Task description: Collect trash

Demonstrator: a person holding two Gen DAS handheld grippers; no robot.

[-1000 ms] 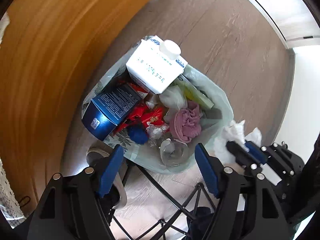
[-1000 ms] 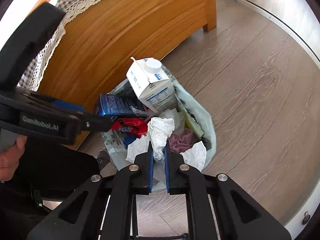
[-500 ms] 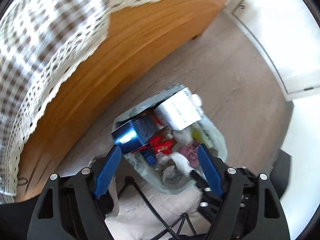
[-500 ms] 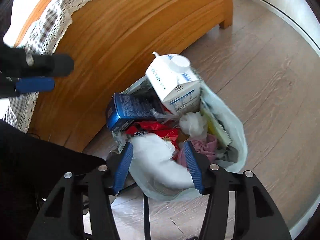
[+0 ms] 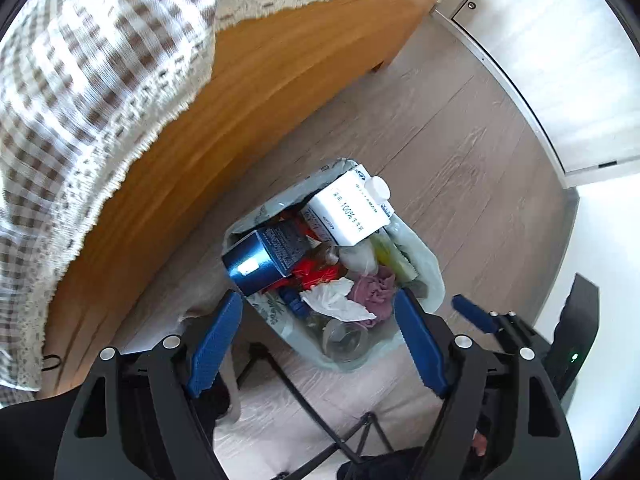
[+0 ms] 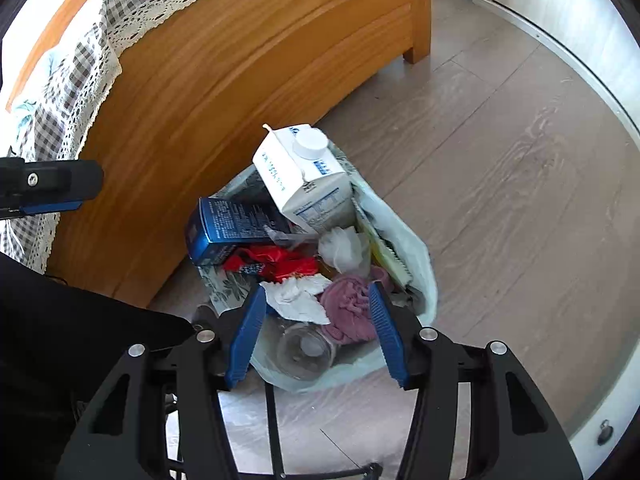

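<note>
Bed (image 6: 224, 92): the big wooden side stands right next to the trash bag, so the bag is tucked in close where it is easy to reach. A checked cloth with a lace edge (image 5: 100, 80) hangs over the top.
Floor (image 6: 500, 184): grey wood boards. The bag sits on it.
Trash bag (image 6: 404, 232): a thin, pale plastic bag, wide open at the top so things can be dropped in. It looks very full.
Milk carton (image 6: 304, 176): white with a round cap. It leans on top at the far side of the bag, likely because there is no room lower down.
Blue box (image 6: 232, 224): lies on its side next to the carton, half sticking out.
Red wrapper (image 6: 276, 262): squashed in the middle of the pile.
Pink cloth (image 6: 348, 304): a soft lump near the front.
White tissue (image 6: 298, 300): crumpled, lying loose on top of the pile, beside the pink cloth.
Clear cup (image 6: 306, 352): at the front edge, low in the bag.
Right gripper (image 6: 316, 332): its jaws have just been opening. They stand about half apart over the tissue and press on nothing.
Left gripper (image 5: 320, 340): jaws stand wide apart and bare, up over the bag, pointing down.
</note>
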